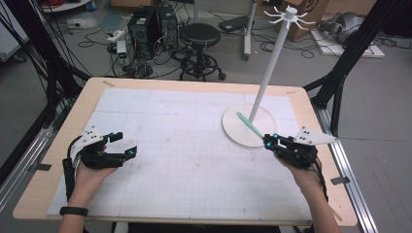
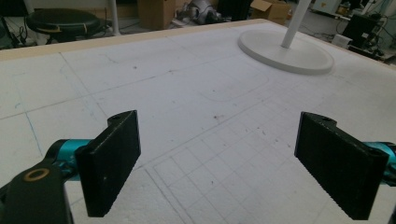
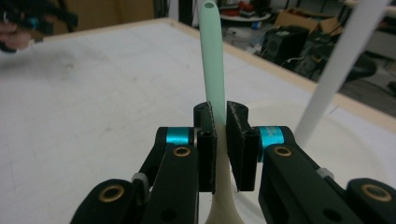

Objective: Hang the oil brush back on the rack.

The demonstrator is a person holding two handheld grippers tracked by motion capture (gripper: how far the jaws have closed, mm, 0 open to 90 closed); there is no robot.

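Ahead — stand pole [image 3: 343, 70] beside spoon [image 3: 212, 60]

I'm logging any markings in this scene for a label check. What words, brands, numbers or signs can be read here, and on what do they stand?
None can be read.
The white grid mat bears only ruled lines and smudges, no figures.
The green tube in the right gripper is plain.
The cardboard boxes on the floor behind the table show dark marks too blurred to read.
The computer towers show small lit panels, too small to read.
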